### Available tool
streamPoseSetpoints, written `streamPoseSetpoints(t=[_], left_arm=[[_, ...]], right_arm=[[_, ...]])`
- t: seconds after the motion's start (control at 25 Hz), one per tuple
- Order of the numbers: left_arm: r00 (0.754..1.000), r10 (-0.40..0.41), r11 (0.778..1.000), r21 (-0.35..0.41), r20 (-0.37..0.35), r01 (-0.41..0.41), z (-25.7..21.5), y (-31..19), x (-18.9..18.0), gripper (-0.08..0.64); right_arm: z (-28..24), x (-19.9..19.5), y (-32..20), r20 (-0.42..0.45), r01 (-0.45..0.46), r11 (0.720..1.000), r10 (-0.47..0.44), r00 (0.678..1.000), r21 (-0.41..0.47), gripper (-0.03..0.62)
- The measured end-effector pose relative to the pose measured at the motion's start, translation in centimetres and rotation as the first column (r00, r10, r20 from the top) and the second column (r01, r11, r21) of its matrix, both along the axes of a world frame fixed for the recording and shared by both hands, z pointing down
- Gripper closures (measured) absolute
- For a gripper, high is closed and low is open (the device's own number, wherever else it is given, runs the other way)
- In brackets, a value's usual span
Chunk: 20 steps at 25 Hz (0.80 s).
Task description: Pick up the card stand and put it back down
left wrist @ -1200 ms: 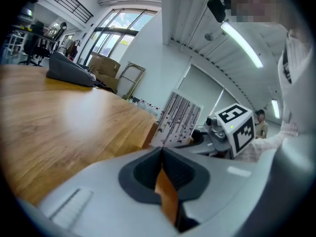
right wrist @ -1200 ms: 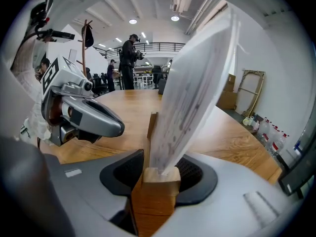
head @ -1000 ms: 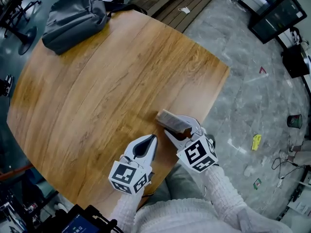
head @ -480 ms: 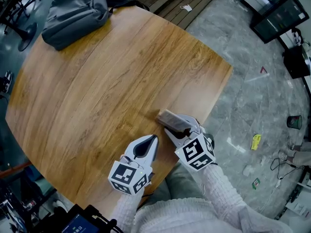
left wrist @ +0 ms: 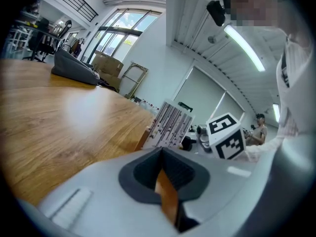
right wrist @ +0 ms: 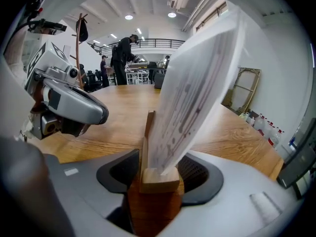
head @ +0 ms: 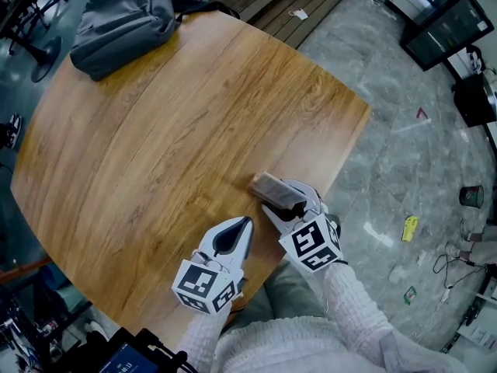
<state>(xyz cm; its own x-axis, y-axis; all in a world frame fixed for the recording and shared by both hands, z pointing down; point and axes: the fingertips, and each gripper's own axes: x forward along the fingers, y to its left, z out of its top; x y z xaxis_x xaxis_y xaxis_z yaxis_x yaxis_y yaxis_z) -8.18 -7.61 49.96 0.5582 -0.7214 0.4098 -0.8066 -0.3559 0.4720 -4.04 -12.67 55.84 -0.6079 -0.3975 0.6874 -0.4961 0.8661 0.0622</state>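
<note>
Right now my right gripper [head: 286, 200] is hovering with its jaws spread wide, having just been opening, and the card stand [head: 273, 190] is sitting between them on the surface [head: 155, 130], close to the near edge by the right corner. My left gripper [head: 245, 222] is resting just beside it, jaws pressed together on nothing. I am judging the set-down as done and the pull-back as the risky part: the wooden base is looking narrow under a tall card, so a pad dragging against the base, or a jaw clipping the card as I am backing away, could be tipping it over or nudging it toward that near edge and off. Backing out along the line of the jaws, not sideways, is looking safest to me. The right gripper view is showing what the head view is hiding: the base lying flat on the wood with a little free space at each pad. The head view, in turn, is giving me how near the edge the stand is sitting. The left gripper view alone is showing the card's printed face standing upright.
</note>
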Motion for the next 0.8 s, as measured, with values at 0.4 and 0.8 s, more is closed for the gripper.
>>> streamPoseSetpoints(t=[0.4,0.8], left_arm=[[1.0,0.025,0.999,0.036,0.018,-0.026,-2.2,0.5,0.8,0.552],[0.995,0.081,0.99,0.106,0.064,-0.088,-7.3,2.3,3.4,0.552]], right_arm=[[-3.8,2.9,1.4,0.05,-0.045,0.999,0.044,0.998,0.015,0.345],[-11.2,6.1,5.0,0.231,-0.141,0.99,0.138,0.963,-0.002,0.476]])
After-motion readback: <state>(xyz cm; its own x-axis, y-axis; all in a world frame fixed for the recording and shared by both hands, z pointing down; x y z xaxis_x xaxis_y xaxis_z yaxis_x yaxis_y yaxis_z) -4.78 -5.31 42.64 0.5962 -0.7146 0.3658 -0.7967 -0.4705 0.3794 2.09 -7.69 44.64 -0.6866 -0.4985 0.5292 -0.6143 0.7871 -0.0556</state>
